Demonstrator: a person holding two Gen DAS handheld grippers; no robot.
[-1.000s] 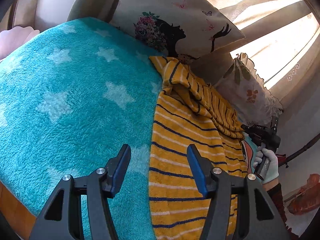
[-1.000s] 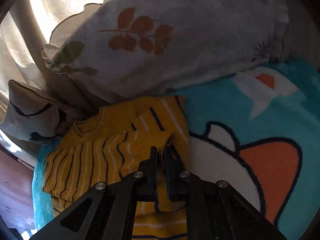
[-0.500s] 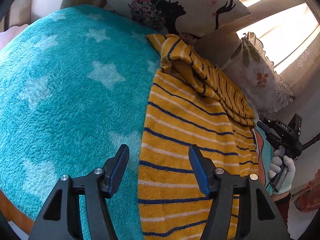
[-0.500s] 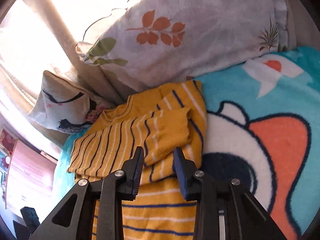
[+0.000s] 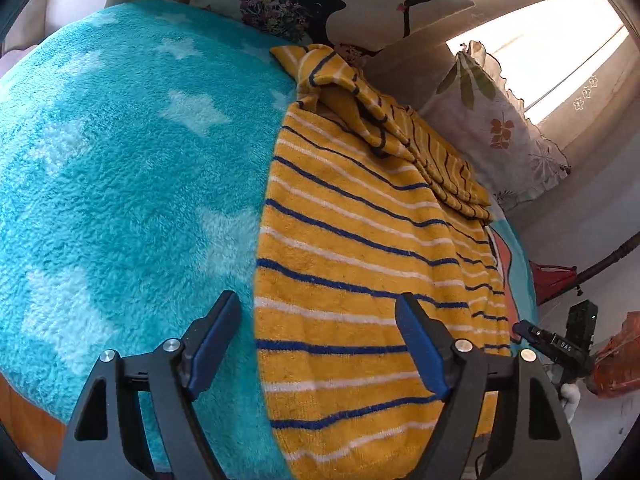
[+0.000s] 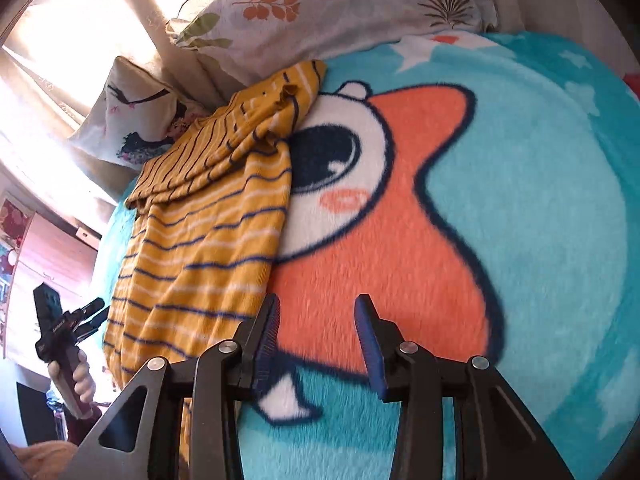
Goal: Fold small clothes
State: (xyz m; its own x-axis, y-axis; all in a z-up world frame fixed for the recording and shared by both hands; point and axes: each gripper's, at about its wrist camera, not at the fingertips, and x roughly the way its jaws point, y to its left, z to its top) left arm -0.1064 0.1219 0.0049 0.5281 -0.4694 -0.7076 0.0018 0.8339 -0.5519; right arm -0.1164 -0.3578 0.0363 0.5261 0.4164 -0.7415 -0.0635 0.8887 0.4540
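Note:
A small yellow sweater point(image 5: 360, 264) with navy and white stripes lies flat on a teal star blanket point(image 5: 120, 168). Both sleeves are folded in across its far end. It also shows in the right wrist view point(image 6: 208, 232). My left gripper point(image 5: 318, 340) is open and empty, its jaws straddling the sweater's near left edge just above it. My right gripper point(image 6: 316, 332) is open and empty, over the blanket's orange cartoon figure point(image 6: 400, 248), just right of the sweater's hem side.
A pillow with a woman's silhouette point(image 5: 344, 4) and a leaf-print pillow point(image 5: 500, 132) lie beyond the sweater's far end. Sunlit curtains point(image 6: 72, 20) hang behind them. The blanket point(image 6: 560, 200) extends wide to the right of the sweater.
My right gripper let go of the folded sleeve, opened and drew back toward the hem. My left gripper moved closer over the sweater's near left edge.

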